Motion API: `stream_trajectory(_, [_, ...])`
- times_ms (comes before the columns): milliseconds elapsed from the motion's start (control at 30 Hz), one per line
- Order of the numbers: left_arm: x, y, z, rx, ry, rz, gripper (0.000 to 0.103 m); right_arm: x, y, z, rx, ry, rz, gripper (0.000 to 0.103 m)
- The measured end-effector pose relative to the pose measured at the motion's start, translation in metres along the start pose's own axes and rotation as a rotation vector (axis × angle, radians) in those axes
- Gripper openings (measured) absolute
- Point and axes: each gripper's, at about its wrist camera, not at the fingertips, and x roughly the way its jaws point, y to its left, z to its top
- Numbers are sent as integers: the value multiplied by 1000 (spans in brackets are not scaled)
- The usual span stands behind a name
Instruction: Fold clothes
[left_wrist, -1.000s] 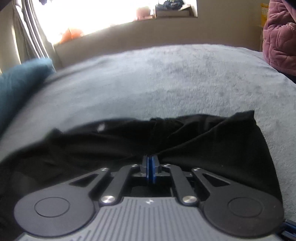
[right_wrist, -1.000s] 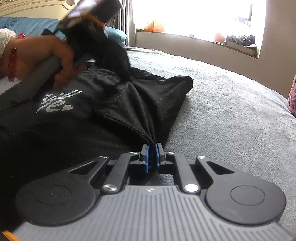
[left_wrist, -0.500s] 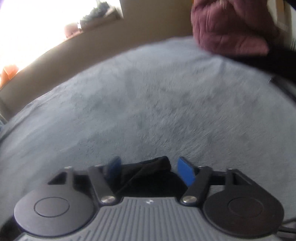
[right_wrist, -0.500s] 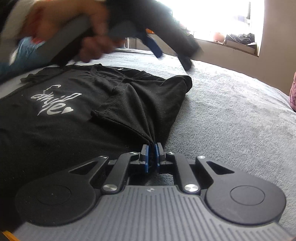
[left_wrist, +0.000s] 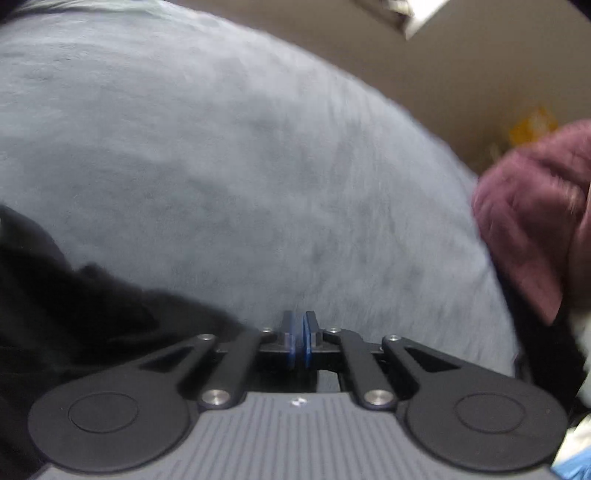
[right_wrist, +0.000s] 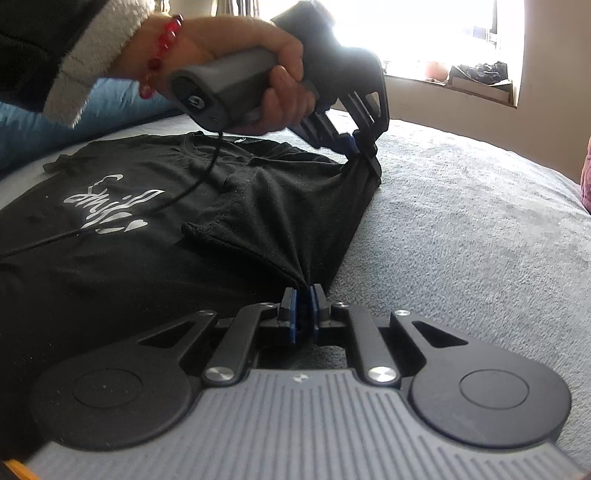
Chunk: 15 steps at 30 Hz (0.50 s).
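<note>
The black cotton T-shirt with a silver script print (right_wrist: 155, 221) lay spread on the bed's grey fleece blanket (right_wrist: 461, 229), its right-hand edge drawn up into a taut ridge between the two tools. The right hand-held gripper (right_wrist: 303, 306) had its blue pads clamped on a bunch of that edge near the camera. The left hand-held gripper (right_wrist: 360, 147), gripped by the person's left hand (right_wrist: 258, 70), had changed most: half a second before its jaws stood apart above the blanket with only a scrap of cloth between them, and now they were closed, apparently on the far corner by the sleeve, which the right wrist view showed pulled up into a peak. In the left wrist view the pads (left_wrist: 295, 338) met with barely a gap, though the cloth between them was not visible there. A maroon quilted jacket (left_wrist: 535, 221) sat at the bed's edge. With both ends seemingly pinched, the side panel looked ready to be lifted and carried across the printed chest.
</note>
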Motion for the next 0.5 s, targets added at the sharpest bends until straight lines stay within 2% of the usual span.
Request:
stream_trajectory(67, [-11,8,7,-49,-63,-16,26,0,0,0,-2,1,-1,7])
stream_trajectory(133, [-29,14,13,-53,-119,-13,27,1,1,0,-5,1,-3,7])
stream_trajectory(267, [-71,13,18,80,-137,29,27,1,3,0,-15,3,-11,7])
stream_trajectory(400, [-119,-3,-8,421,-57,119,32,1,6,1,-28,6,-23,7])
stream_trajectory(500, [-147,-16,-59,757,4,185,38,1,8,2,-42,9,-35,7])
